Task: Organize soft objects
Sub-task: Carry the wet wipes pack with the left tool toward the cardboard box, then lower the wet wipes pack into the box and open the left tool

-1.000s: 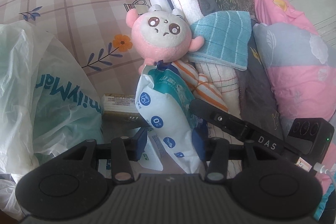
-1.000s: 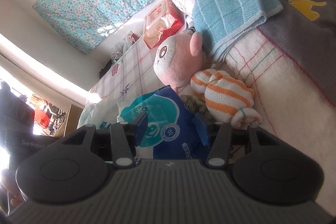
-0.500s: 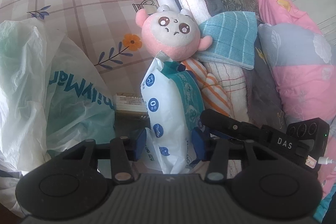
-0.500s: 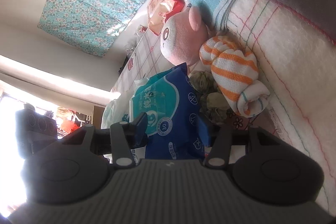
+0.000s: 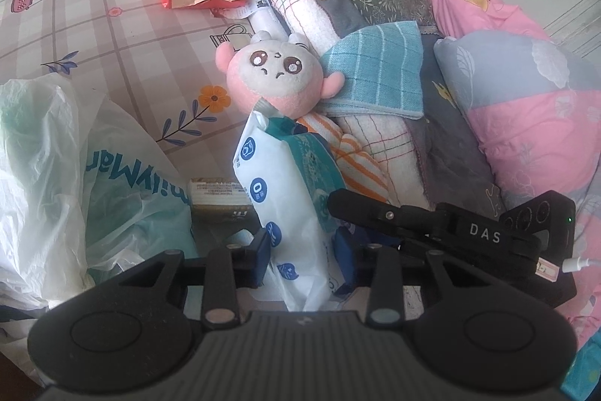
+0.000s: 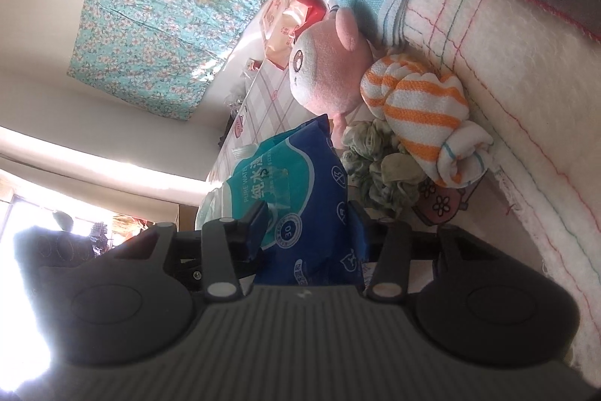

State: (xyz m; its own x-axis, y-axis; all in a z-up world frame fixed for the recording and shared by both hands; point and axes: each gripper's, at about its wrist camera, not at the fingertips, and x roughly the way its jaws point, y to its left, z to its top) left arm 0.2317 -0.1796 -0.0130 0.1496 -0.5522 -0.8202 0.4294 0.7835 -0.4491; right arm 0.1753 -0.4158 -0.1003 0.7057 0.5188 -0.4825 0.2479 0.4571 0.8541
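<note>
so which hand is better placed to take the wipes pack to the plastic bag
Left, probably. Both jaws have just been closing on the wipes pack, but the plastic bag lies right beside the left gripper; the right gripper grips the pack's far side.

Daylight floods the bed sheet [image 5: 112, 36] — sharp at centre, fisheye-bent and vignetted at the corners; the window [image 6: 22, 213] blows out white, leaving the near gripper bodies dark.
</note>
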